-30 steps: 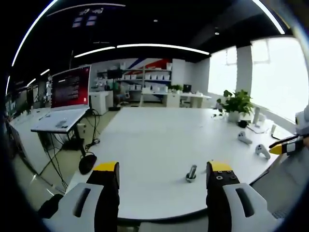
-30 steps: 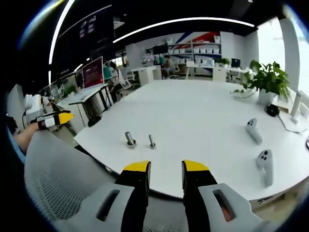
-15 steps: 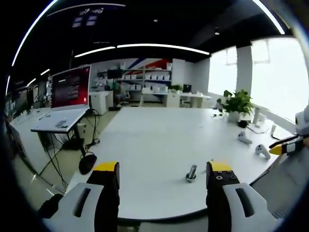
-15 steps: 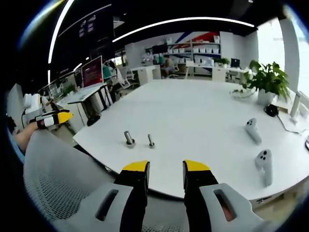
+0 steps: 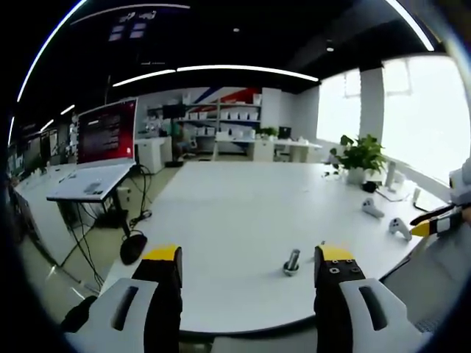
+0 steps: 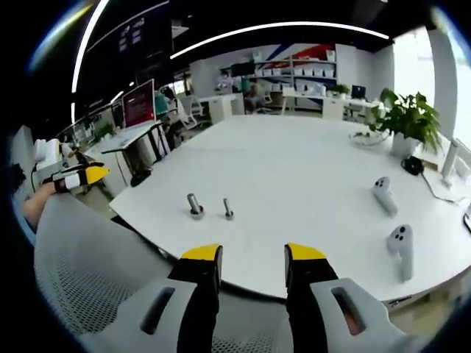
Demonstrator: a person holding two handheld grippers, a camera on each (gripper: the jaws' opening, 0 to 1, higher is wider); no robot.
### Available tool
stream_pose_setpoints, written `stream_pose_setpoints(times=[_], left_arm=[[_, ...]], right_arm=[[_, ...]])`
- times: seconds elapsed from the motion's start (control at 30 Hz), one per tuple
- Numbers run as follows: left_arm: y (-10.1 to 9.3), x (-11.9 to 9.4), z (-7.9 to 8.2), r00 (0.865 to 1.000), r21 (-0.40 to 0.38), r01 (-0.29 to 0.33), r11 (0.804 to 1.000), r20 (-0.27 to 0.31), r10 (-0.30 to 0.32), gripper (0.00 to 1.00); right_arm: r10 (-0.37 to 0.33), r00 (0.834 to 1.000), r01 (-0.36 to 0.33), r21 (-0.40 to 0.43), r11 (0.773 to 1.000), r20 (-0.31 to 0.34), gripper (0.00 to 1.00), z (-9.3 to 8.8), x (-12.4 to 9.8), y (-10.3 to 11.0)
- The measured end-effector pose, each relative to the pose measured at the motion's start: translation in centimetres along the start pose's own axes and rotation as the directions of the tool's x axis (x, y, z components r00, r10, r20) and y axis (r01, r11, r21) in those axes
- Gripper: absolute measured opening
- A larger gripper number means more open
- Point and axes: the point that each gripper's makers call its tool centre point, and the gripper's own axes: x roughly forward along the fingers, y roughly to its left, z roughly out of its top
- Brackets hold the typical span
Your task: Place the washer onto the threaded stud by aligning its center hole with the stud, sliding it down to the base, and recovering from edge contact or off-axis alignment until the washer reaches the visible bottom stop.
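Right gripper [image 6: 252,259] opened wider, left gripper [image 5: 249,259] wide (both empty), washer indiscernible.

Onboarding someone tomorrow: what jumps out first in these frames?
The yellow-tipped fingers of the right hand-held gripper, open at the bottom of its view, and a big white table beyond. Near the table's front edge stand two small metal studs, side by side. Two white controllers lie to the right, a potted plant behind them.
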Motion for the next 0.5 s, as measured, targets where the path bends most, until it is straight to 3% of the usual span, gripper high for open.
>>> stream_pose_setpoints(times=[0.5], left_arm=[[-0.03, -0.02, -0.02, 1.0, -0.002, 0.001, 1.0, 0.0, -0.001, 0.72]], right_arm=[[-0.001, 1.0, 0.001, 0.003, 1.0, 0.0, 0.38, -0.06, -0.03, -0.03]])
